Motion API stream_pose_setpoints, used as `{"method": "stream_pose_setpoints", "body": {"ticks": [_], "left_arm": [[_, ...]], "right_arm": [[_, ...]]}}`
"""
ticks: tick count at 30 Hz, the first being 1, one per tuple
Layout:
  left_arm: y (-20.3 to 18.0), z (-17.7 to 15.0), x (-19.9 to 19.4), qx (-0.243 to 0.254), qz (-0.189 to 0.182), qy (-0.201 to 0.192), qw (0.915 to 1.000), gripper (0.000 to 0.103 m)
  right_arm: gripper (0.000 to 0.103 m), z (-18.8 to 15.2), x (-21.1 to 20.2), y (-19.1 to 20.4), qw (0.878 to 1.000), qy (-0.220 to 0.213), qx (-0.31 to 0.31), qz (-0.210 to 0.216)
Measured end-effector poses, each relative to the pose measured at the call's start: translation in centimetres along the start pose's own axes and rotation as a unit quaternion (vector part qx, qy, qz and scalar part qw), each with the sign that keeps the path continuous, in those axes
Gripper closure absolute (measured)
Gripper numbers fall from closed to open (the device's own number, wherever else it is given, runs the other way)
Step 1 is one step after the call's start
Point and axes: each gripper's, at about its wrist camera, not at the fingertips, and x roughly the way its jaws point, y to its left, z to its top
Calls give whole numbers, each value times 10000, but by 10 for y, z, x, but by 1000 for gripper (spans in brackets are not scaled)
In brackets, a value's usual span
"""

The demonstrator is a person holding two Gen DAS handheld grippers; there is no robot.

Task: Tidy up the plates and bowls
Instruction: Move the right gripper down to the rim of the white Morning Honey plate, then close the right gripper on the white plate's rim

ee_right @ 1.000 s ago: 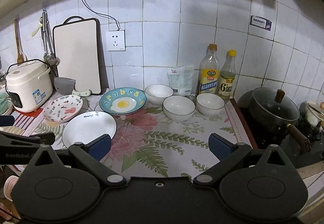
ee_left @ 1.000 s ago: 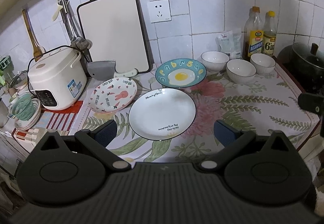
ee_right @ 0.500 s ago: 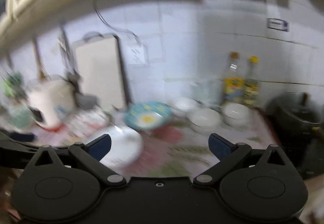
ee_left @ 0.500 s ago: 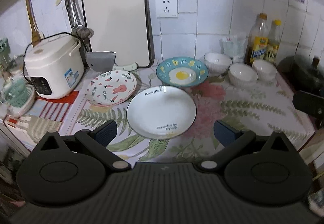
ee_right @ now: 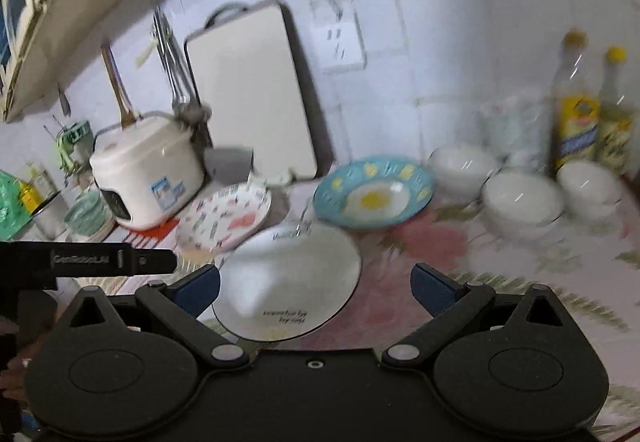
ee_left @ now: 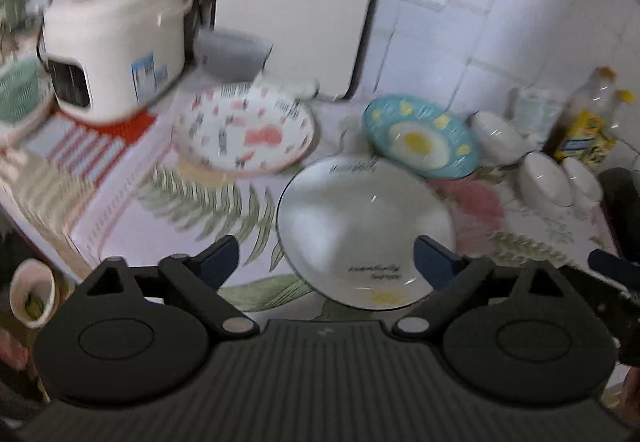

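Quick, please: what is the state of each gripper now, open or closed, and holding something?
Left gripper: open, jaws just closing slightly, holding nothing.
Right gripper: open, holding nothing.

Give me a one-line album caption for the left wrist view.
Open left gripper nears a white plate among patterned plates and white bowls.
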Motion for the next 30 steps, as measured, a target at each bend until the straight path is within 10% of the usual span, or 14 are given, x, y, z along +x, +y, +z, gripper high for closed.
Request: {"method": "stream_pose_setpoints", "body": {"ticks": [14, 21, 25, 30], "left_arm": [[19, -1, 105, -151, 183, 770, 9967, 30], [19, -3, 124, -207, 175, 990, 9947, 47], [26, -5, 135, -510, 148, 1252, 9907, 48], [24, -7, 137, -438, 231, 1050, 9932, 57]], "right_arm": [[26, -19, 115, -26, 9959, 733, 529, -40], [48, -26, 142, -38, 9931, 950, 692, 43], [84, -31, 153, -46, 9919, 947, 848, 27], [84, -34, 163, -51, 9905, 1012, 925, 142]]}}
